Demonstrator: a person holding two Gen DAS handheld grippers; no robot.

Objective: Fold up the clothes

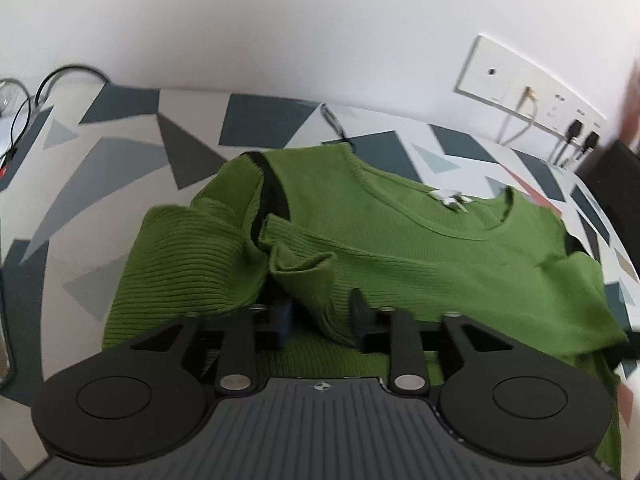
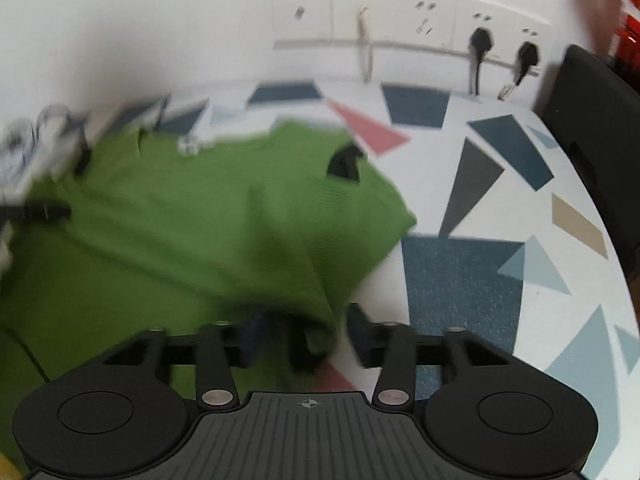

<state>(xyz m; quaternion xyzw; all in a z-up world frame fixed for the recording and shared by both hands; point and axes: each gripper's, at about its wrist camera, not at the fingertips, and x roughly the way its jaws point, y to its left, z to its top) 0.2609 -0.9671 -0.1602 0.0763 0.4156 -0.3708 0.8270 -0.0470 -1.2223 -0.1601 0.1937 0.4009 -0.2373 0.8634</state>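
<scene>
A green ribbed sweater (image 1: 400, 248) with black shoulder trim lies on the patterned tablecloth (image 1: 120, 152), its neckline toward the wall. A small white tag (image 1: 450, 198) sits at the collar. My left gripper (image 1: 320, 312) has its jaws apart, and a fold of the sweater's lower part bulges between them. In the blurred right wrist view the sweater (image 2: 180, 220) fills the left half. My right gripper (image 2: 304, 336) has its jaws apart at the sweater's right edge, with a hanging fold of cloth between them.
The tablecloth (image 2: 500, 240) has grey, blue and red triangles. A wall panel with sockets and black plugs (image 2: 480, 40) stands behind. Cables (image 1: 24, 112) lie at the far left. A dark chair back (image 2: 592, 128) stands at the right edge.
</scene>
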